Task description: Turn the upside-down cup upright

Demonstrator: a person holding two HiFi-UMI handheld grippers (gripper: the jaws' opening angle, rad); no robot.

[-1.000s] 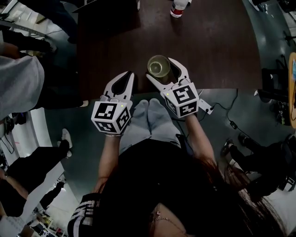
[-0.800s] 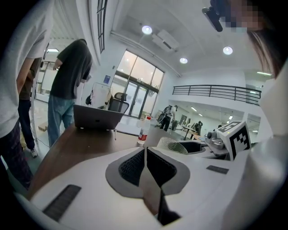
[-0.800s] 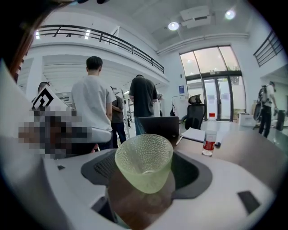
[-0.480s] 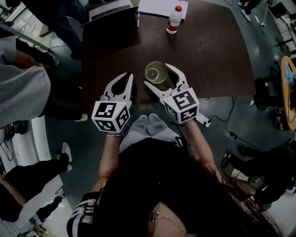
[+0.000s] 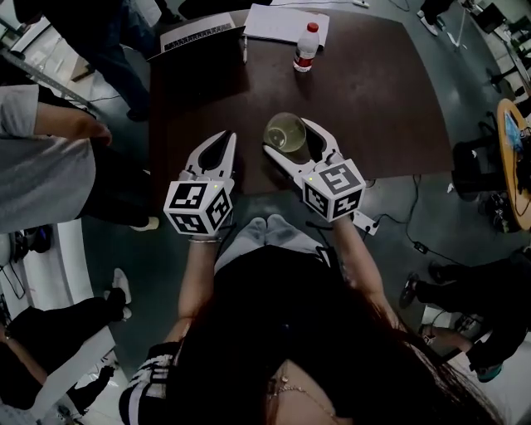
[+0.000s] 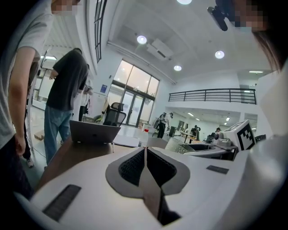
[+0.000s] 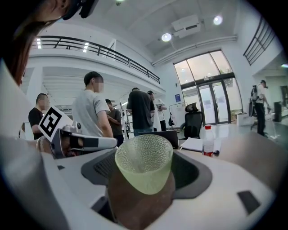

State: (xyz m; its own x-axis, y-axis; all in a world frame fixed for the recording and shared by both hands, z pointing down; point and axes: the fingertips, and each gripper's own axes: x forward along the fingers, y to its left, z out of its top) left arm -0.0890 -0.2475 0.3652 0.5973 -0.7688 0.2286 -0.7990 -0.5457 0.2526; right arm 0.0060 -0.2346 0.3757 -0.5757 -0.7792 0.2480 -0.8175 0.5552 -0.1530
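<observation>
The cup [image 7: 144, 167] is pale green, translucent and pebbled all over. It stands mouth up between the two pads of the right tongs [image 5: 289, 139], which are closed onto its sides. In the head view its open rim faces the camera, and in the right gripper view the wide mouth is at the top and the narrower base below. It sits over the near part of the dark brown counter [image 5: 382, 100], close to the edge by the person's knees [image 5: 265, 234]. Whether its base touches the wood I cannot tell.

Just to the left, the left tongs [image 5: 226, 138] also reach out over the near edge. They are closed tip to tip with nothing between them — the left gripper view shows the ribbed pads meeting along one thin line. The two tools lie side by side and apart, each with its marker cube toward the person.

Farther across the counter a clear bottle [image 5: 306, 47] with a red cap stands upright, well apart from the cup. Beside it lies a sheet of white paper [image 5: 286, 23], and an open laptop [image 5: 195, 35] sits at the far left corner. People stand round the counter — one in a grey tee [image 5: 37, 174] is at its left side.
</observation>
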